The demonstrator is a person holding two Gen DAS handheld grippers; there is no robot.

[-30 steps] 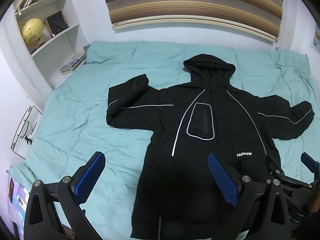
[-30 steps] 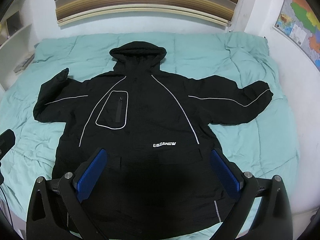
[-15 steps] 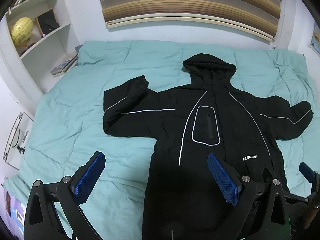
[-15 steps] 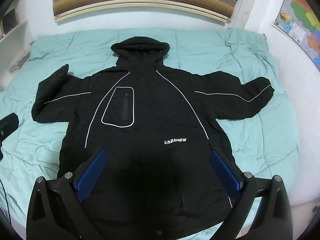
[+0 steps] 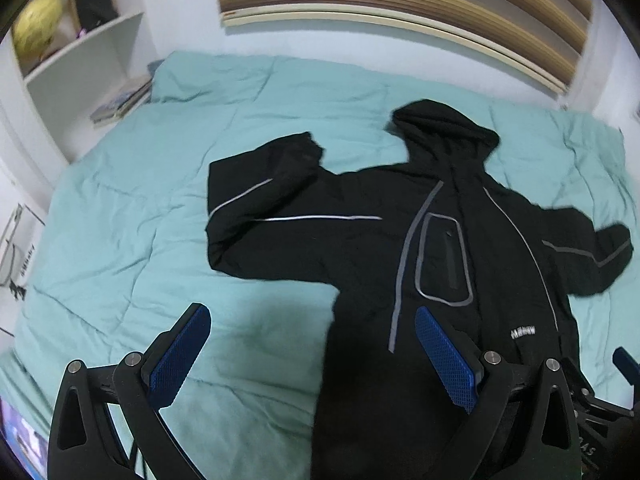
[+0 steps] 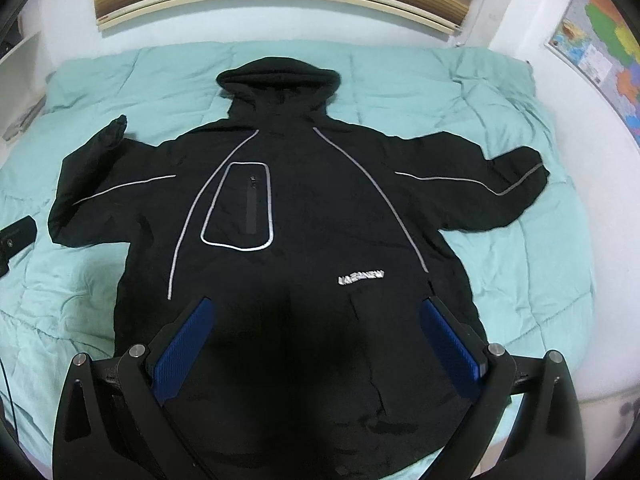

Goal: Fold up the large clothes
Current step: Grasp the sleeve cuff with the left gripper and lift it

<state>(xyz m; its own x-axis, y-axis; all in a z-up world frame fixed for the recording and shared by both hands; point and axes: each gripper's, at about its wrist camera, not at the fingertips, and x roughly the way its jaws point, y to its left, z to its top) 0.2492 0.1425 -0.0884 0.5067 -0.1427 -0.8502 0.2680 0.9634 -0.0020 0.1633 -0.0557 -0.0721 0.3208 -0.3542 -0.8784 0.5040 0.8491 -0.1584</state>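
Presently: black hooded jacket lies front-up on the teal quilt, hood toward the wall, both sleeves out to the sides; grey piping rings a chest pocket; left sleeve cuff bent back toward the hood. Left gripper fingers spread wide, nothing between them, one pad over quilt, the other over the jacket's edge. Right gripper likewise wide, empty, above the jacket's lower body. Shelf at left; wall map at right.

Home bedroom: bed, bookshelf
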